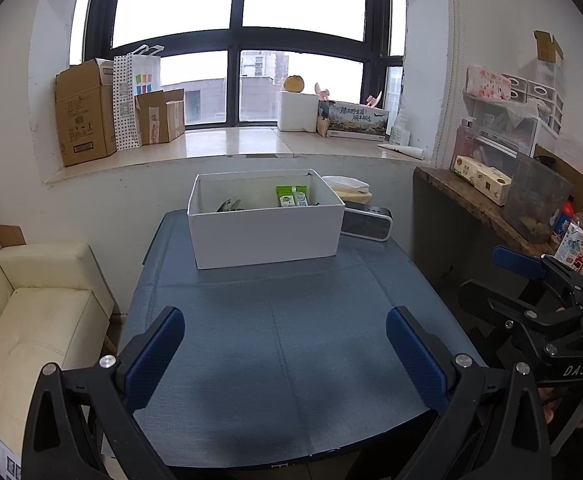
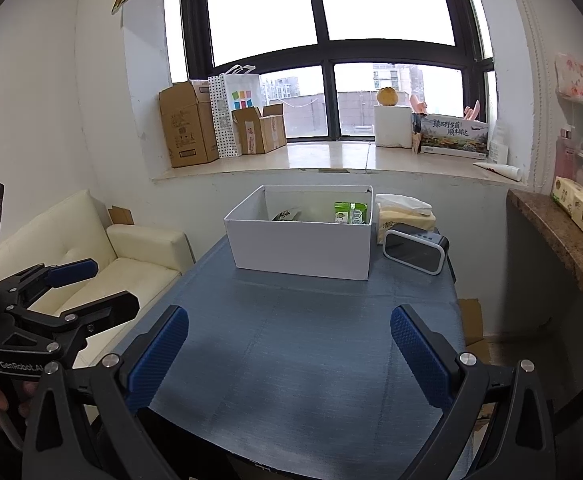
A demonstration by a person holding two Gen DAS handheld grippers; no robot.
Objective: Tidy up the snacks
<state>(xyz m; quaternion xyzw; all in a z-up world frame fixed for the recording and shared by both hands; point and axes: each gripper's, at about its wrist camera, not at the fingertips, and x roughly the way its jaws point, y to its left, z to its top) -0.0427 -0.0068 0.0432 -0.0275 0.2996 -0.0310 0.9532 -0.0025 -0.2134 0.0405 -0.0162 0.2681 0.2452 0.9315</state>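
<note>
Left wrist view
Left gripper (image 1: 285, 354): fingers spread wide apart, nothing between them, held above the near part of the table.
Table (image 1: 291, 340): covered in a blue-grey cloth, bare across its near half.
White box (image 1: 265, 232): open-topped, standing at the far edge of the table, left of the far right corner.
Green snack packet (image 1: 291, 196): inside the box, leaning against its far right wall.
Dark snack packet (image 1: 229, 205): inside the box, toward its left side; only the top shows above the wall.
Clock (image 1: 367, 222): just beside the box's right wall, at the far right corner.
Tissue pack (image 1: 349, 190): behind the clock.
Right gripper (image 1: 539, 292): seen side-on past the right edge of the table, fingers parted and empty.
Sofa (image 1: 39, 320): cream, left of the table.

Right wrist view
Right gripper (image 2: 289, 354): fingers wide apart, empty, above the near part of the table (image 2: 299, 360).
White box (image 2: 303, 244): at the far edge; green snack packet (image 2: 351, 213) in its far right corner, dark snack packet (image 2: 287, 215) near its middle.
Clock (image 2: 415, 248): just beside the box on the right, tissue pack (image 2: 405, 210) behind it.
Left gripper (image 2: 91, 286): past the left edge, fingers parted and empty, sofa (image 2: 131, 264) behind it.
</note>
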